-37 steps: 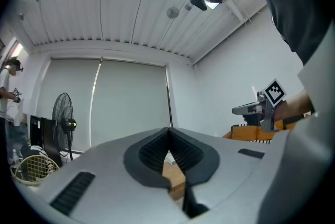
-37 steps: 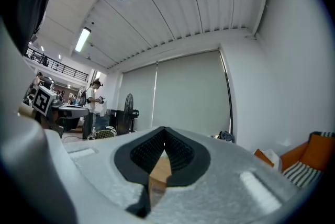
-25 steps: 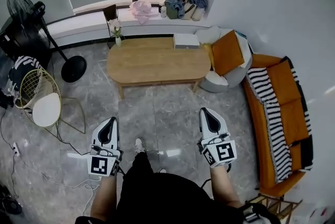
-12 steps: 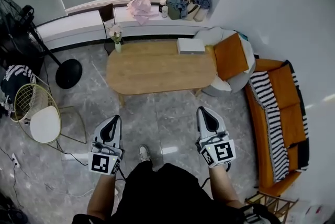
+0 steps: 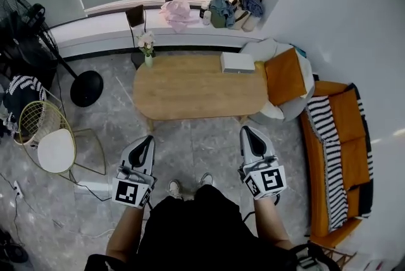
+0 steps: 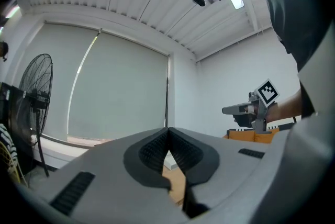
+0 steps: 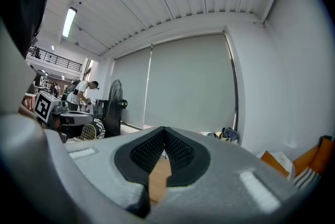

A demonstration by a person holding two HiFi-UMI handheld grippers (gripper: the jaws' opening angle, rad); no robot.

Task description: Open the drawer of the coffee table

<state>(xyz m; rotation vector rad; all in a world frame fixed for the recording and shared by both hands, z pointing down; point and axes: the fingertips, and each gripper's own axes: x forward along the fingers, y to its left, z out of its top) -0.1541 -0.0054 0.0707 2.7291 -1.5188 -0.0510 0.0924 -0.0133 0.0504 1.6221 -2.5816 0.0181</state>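
Two grippers, level, side by side: left gripper [image 5: 147, 140], jaws together, empty; right gripper [image 5: 247, 132], likewise closed on nothing. Coffee table [image 5: 190, 89] (oval, wooden top) ahead, apart from both; white box [image 5: 237, 62] at its far right end.

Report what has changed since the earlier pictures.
The person stepped closer to the coffee table, bringing the left gripper and right gripper forward with them. Nothing was grasped or released. Both grippers stay shut, empty and short of the table.
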